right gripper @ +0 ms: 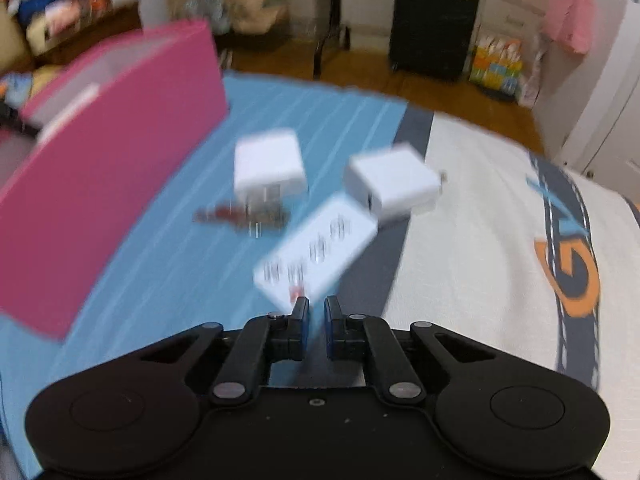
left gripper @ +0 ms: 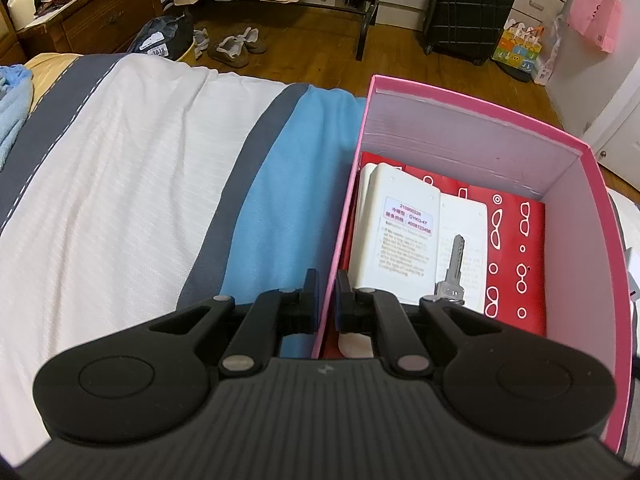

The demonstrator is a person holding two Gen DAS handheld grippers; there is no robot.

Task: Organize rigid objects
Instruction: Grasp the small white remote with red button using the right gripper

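The left gripper [left gripper: 327, 296] pinches the wall of the pink box [left gripper: 472, 120]. At one o'clock a key [left gripper: 454, 270] lies inside. The right gripper [right gripper: 317, 316] is closed and empty; the remote [right gripper: 316, 252] at twelve o'clock may get pushed away.

white remote [left gripper: 404, 224] label: "gyko-47", "4008123456"; dark bag [left gripper: 160, 40] tag: "3018".

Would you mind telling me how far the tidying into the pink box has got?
Done: a white remote and a key lie in the pink box. In hand: the left hand-held gripper clamps its wall. Left: two white chargers and another remote on the bed.
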